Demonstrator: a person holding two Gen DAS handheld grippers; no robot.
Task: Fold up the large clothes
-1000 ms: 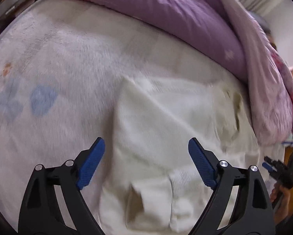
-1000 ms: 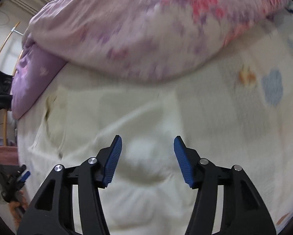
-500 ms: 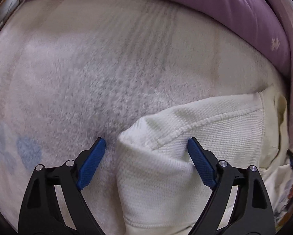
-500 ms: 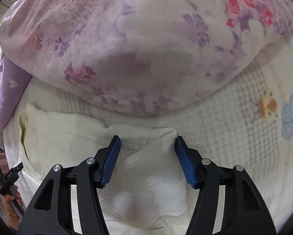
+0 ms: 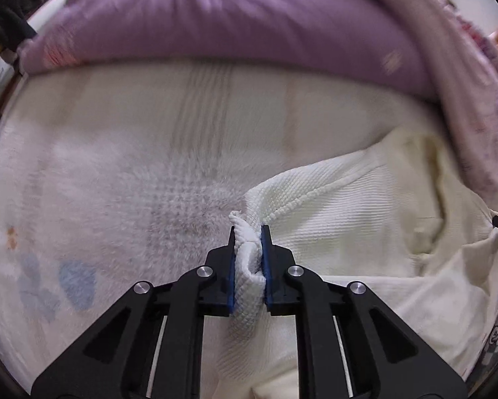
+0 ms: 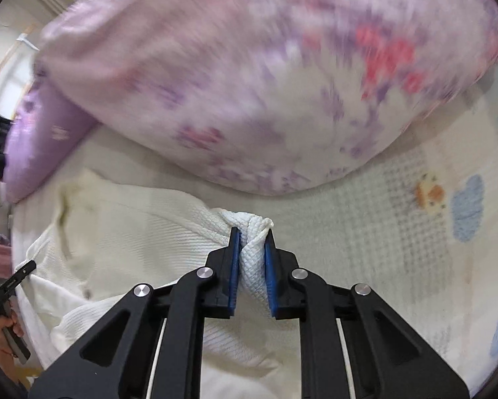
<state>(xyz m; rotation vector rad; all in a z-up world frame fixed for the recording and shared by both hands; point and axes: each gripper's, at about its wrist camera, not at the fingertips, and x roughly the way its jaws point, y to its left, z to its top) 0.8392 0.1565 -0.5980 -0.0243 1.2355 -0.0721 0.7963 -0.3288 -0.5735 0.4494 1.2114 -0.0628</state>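
While clamped on one cream sweater (image 5: 342,219), left gripper (image 5: 248,246), right gripper (image 6: 252,246), two quilts beyond, purple (image 5: 215,16), floral (image 6: 265,83).

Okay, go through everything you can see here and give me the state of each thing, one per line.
Left gripper: shut on a bunched corner of the cream sweater.
Right gripper: shut on another bunched corner.
Cream sweater: lying rumpled on the bed, pinched at two corners.
Purple quilt: heaped along the bed's far side.
Bed sheet: spread flat.
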